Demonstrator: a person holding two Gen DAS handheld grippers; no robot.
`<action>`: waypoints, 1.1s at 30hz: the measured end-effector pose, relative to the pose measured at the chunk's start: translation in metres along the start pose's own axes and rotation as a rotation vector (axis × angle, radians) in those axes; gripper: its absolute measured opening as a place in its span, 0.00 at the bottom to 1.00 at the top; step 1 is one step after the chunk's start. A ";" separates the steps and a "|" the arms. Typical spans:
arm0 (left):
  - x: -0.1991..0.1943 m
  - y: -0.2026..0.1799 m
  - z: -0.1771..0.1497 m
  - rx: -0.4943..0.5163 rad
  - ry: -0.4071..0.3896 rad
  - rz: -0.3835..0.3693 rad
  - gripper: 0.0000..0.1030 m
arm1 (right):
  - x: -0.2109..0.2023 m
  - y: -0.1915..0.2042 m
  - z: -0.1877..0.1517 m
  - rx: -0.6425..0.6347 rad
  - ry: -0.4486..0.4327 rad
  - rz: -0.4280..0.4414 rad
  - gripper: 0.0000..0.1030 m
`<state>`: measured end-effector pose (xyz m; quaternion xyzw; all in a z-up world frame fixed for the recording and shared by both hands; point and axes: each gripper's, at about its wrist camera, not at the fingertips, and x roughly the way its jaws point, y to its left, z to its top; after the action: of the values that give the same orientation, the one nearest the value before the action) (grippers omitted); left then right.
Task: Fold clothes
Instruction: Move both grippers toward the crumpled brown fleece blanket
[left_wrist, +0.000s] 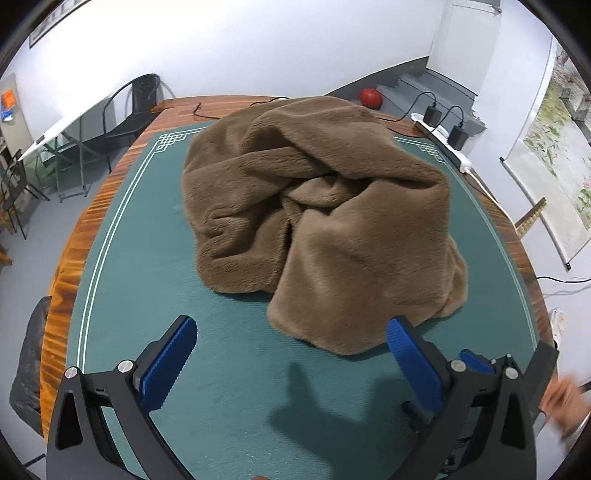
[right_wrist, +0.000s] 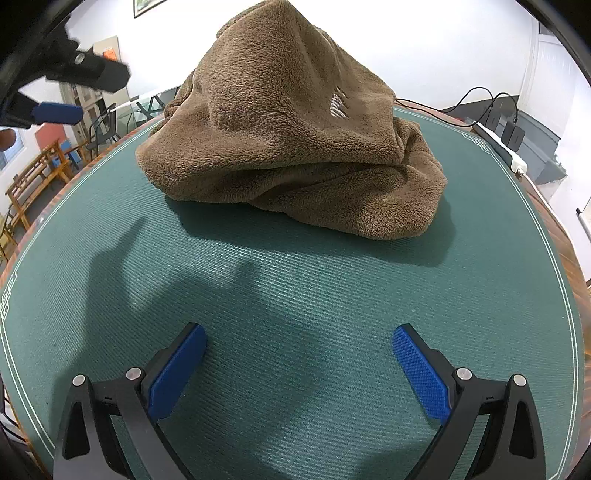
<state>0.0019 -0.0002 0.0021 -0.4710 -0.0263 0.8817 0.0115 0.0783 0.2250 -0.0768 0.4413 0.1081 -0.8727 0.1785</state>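
Nearest, the left tongs (left_wrist: 291, 332) and the right tongs (right_wrist: 299, 341) stand released, blue pads spread wide with nothing between them, above the green mat (right_wrist: 295, 295) covering the surface. Just beyond them a brown fleece garment (left_wrist: 317, 206) lies crumpled in a heap on the mat, pale stitching showing on one side. Farther back, a white power strip (left_wrist: 443, 142) lies along the surface's wooden edge (left_wrist: 92, 214).

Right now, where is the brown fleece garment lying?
The brown fleece garment lies crumpled in a heap on the green mat, just ahead of both open hand-held grippers, in the middle of both wrist views.
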 end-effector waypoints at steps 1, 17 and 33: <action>-0.002 0.000 0.000 0.005 -0.004 0.006 1.00 | 0.000 0.000 0.000 0.000 0.000 0.000 1.00; 0.002 0.008 0.005 0.004 -0.023 0.031 1.00 | 0.000 -0.001 0.000 0.002 -0.001 0.002 1.00; 0.076 0.094 -0.037 -0.179 0.100 0.136 1.00 | -0.001 -0.001 0.000 0.030 0.003 -0.019 1.00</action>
<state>-0.0088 -0.0895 -0.0867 -0.5143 -0.0722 0.8499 -0.0889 0.0786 0.2257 -0.0763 0.4440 0.0995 -0.8753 0.1635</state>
